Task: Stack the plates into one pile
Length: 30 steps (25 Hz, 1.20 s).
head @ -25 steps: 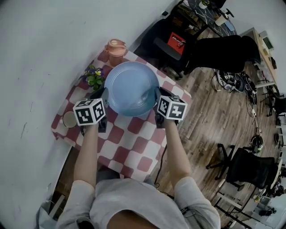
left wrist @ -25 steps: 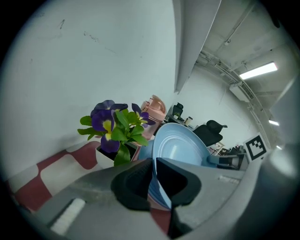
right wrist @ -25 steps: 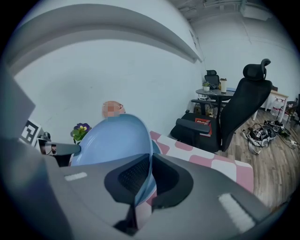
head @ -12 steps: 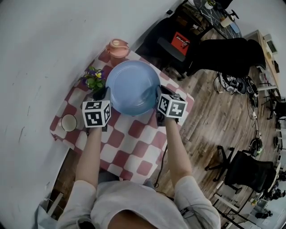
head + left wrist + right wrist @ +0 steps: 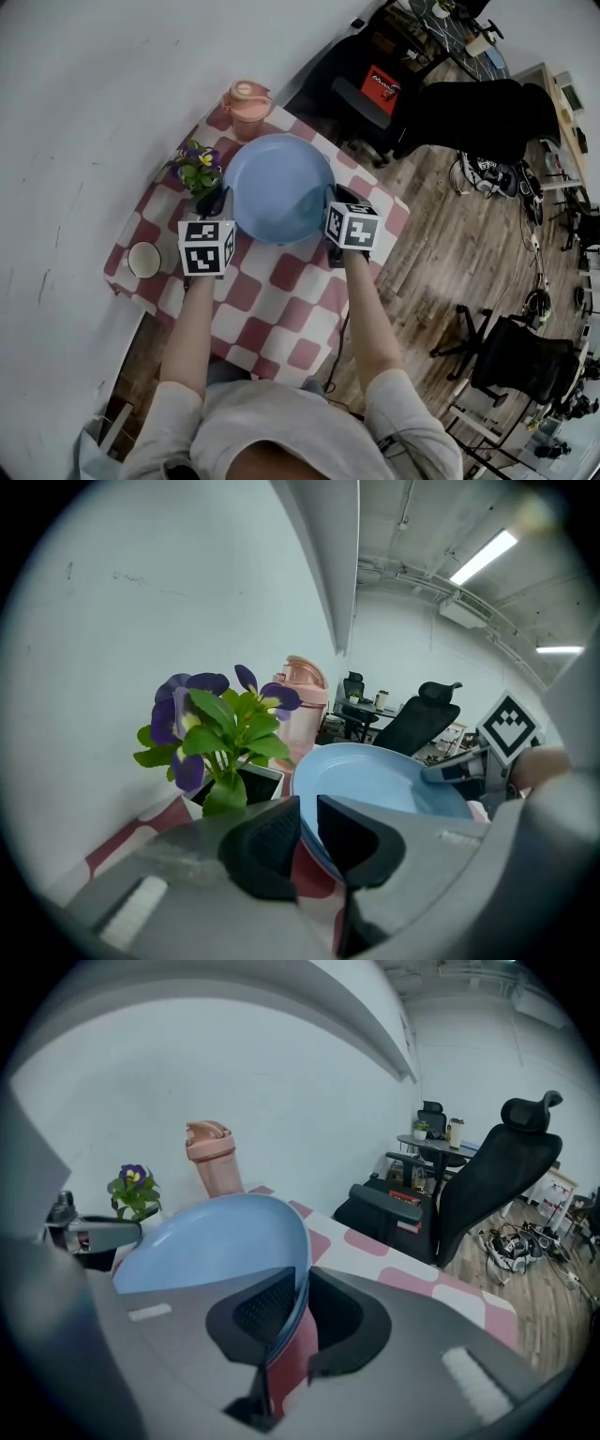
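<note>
Two grippers: the left gripper [image 5: 308,822] and the right gripper [image 5: 302,1302] are set at opposite sides of the blue plates [image 5: 279,187], with each marker cube turned up toward the head view.
Plates: the pile is seen resting on the checked table [image 5: 272,291], in its far half and close to the far edge. Layered rims are shown in the right gripper view, though their number cannot be told.
Left jaws: they are slightly spread, having just been opening. The plate rim is seen running into the narrow gap, and no squeeze by the pads is shown.
Right jaws: they are slightly spread too, having just been opening. The stacked rim is loosely straddled by the two pads.
Potted plant [image 5: 197,167]: purple flowers and green leaves are placed at the wall-side edge of the table, just beside the left gripper.
Pink tumbler [image 5: 246,101]: it is stood upright at the far corner by the wall.
Cup [image 5: 144,259]: it is set at the near wall-side corner, well apart from the plates.
Surroundings: a black office chair [image 5: 469,112] and a wooden floor [image 5: 441,253] are seen beyond the table's right edge.
</note>
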Each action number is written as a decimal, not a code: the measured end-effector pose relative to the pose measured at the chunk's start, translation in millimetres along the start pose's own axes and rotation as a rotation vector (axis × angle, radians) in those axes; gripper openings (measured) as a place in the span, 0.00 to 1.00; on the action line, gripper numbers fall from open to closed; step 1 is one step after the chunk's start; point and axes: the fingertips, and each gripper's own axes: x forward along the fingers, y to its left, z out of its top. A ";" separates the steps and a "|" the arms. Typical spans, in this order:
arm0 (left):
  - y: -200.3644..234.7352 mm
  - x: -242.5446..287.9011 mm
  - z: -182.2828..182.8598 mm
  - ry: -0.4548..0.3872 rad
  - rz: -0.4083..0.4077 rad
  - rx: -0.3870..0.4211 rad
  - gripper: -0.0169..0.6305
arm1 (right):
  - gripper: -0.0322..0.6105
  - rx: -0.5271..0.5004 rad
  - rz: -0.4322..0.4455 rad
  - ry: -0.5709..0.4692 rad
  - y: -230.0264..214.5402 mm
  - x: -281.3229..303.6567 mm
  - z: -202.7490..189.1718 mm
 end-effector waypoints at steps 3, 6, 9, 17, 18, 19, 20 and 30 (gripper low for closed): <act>-3.6 -4.6 -0.5 -0.011 -0.004 0.015 0.13 | 0.16 -0.057 0.002 0.020 5.2 2.4 -7.4; -12.6 -13.2 5.9 -0.043 -0.021 0.046 0.13 | 0.20 -0.070 -0.027 -0.037 5.8 -7.2 -0.7; -22.7 -26.0 19.3 -0.099 -0.041 0.095 0.07 | 0.13 -0.058 -0.024 -0.137 14.4 -27.7 13.7; -53.8 -72.5 66.8 -0.249 -0.122 0.185 0.03 | 0.05 -0.058 0.055 -0.352 57.0 -106.2 40.3; -57.9 -78.8 72.1 -0.264 -0.137 0.191 0.03 | 0.05 -0.050 0.054 -0.379 59.9 -117.6 42.7; -62.3 -85.0 77.2 -0.279 -0.153 0.198 0.03 | 0.05 -0.043 0.051 -0.405 62.4 -129.2 45.2; -66.8 -91.5 82.2 -0.294 -0.170 0.205 0.03 | 0.05 -0.036 0.045 -0.430 64.4 -140.6 47.4; -97.7 -162.8 119.0 -0.423 -0.287 0.251 0.03 | 0.05 -0.017 -0.036 -0.589 83.4 -240.8 58.4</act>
